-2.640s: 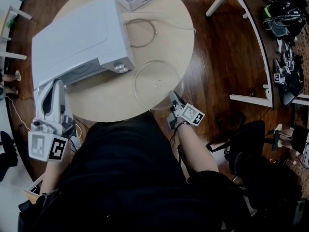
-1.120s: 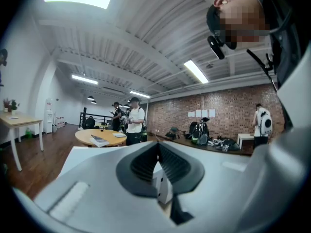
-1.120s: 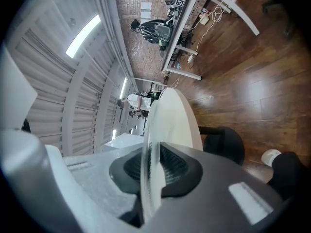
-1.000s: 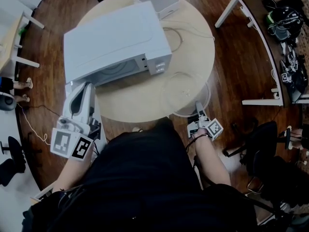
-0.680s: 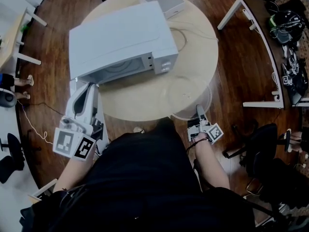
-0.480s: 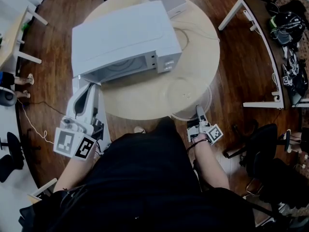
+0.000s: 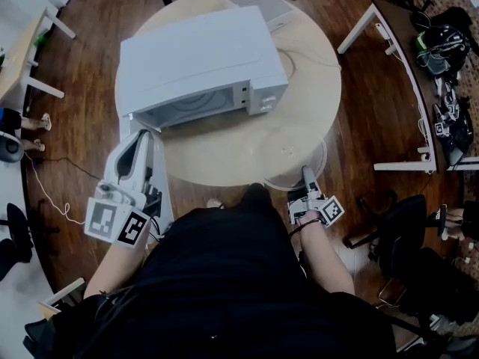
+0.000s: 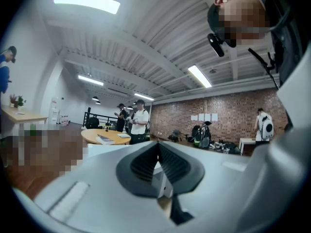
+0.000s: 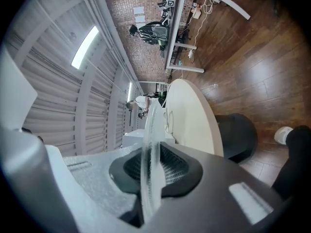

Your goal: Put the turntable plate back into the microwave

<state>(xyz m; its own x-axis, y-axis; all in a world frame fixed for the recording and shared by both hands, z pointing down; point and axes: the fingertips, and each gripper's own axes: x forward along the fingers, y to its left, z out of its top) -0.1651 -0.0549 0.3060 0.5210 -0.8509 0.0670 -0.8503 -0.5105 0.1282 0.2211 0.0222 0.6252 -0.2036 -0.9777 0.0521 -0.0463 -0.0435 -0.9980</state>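
The white microwave [image 7: 198, 58] stands on the round wooden table [image 7: 314, 73], its cavity facing me and its door [image 7: 162, 193] swung open at the left. My right gripper [image 7: 305, 172] is shut on the near rim of the clear glass turntable plate [image 7: 288, 152]. The plate is held about level and juts past the table's front right edge. In the right gripper view the plate [image 9: 154, 120] runs edge-on between the pads of that gripper [image 9: 154, 149]. My left gripper [image 7: 142, 134] lies along the open door, pointing at the microwave's lower left corner. Its tips [image 8: 156, 147] meet.
A grey box [image 7: 262, 2] and a looped cable [image 7: 288, 62] lie behind and right of the microwave. White desk frames [image 7: 389, 88] and dark gear [image 7: 441, 43] stand at the right, and a black chair [image 7: 397, 230] is beside my right arm. People stand far off in the room.
The plate lay flat on the table with the right gripper at its rim; now it hangs partly past the front edge, raised slightly. The left gripper has stayed by the door.
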